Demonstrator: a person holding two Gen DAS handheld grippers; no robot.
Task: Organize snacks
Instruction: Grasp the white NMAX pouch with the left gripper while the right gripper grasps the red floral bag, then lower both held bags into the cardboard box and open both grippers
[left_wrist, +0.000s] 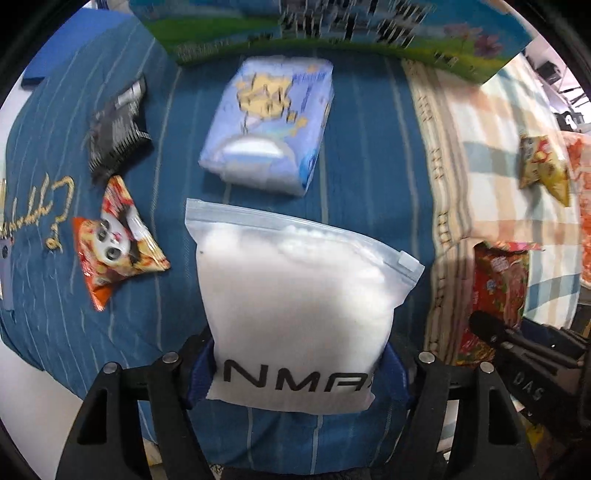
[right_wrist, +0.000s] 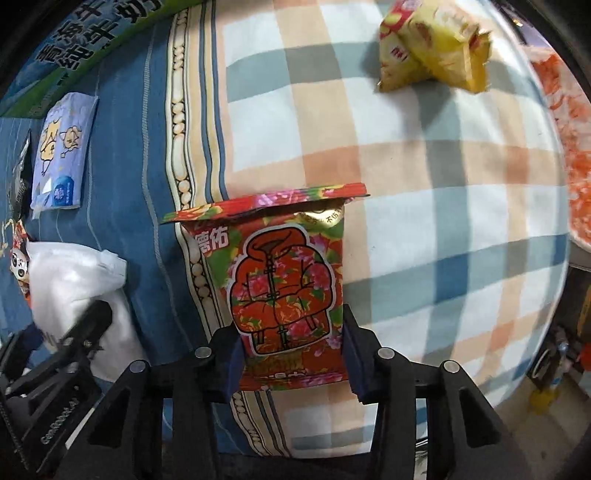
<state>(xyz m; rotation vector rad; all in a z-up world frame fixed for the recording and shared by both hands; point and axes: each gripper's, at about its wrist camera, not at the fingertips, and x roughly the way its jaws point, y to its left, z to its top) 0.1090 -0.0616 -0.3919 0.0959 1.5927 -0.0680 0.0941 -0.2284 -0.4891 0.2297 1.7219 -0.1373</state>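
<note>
My left gripper (left_wrist: 295, 373) is shut on the bottom of a white zip-top bag (left_wrist: 295, 295), held above a blue striped cloth (left_wrist: 369, 147). My right gripper (right_wrist: 291, 354) is shut on a red floral snack packet (right_wrist: 284, 288) printed with a jacket, over a checked cloth (right_wrist: 424, 221). That packet (left_wrist: 495, 295) and the right gripper's body show at the right of the left wrist view. The white bag (right_wrist: 81, 295) shows at the left of the right wrist view.
On the blue cloth lie a light-blue pack (left_wrist: 269, 125), a black packet (left_wrist: 118, 129) and an orange panda packet (left_wrist: 114, 243). Yellow packets (right_wrist: 432, 48) lie on the checked cloth, an orange-and-white item (right_wrist: 569, 147) at its right. A green-and-blue carton (left_wrist: 332, 29) stands behind.
</note>
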